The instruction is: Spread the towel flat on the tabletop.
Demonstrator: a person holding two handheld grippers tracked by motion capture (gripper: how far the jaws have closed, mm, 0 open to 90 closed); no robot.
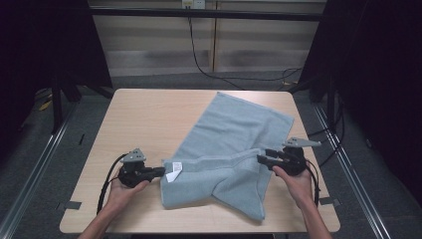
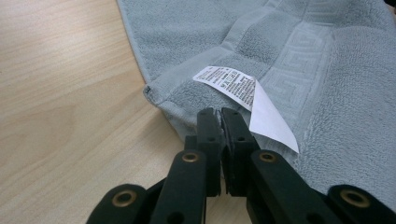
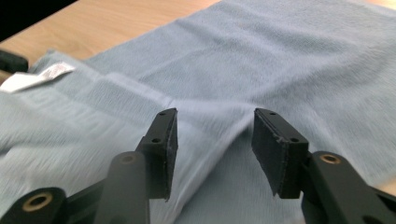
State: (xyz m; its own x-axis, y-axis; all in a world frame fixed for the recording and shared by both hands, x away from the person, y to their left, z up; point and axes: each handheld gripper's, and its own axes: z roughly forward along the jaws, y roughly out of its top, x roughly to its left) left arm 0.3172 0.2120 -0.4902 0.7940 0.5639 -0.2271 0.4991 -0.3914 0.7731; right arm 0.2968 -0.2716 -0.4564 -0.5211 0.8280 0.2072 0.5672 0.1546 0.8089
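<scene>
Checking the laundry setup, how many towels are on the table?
1. A light blue towel lies partly folded across the table, from its far right down to the near edge.

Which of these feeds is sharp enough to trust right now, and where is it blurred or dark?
Left gripper view: sharp; the towel weave and label print are crisp. Right gripper view: the towel's fabric is smeared by motion blur and the label is soft. High view: the table is evenly lit, the surroundings are dark, and detail is coarse.

Towel (image 1: 234, 149) lies on counter (image 1: 144, 114), centre toward 3 o'clock; label (image 1: 174, 171) at its 8 o'clock corner.
</scene>
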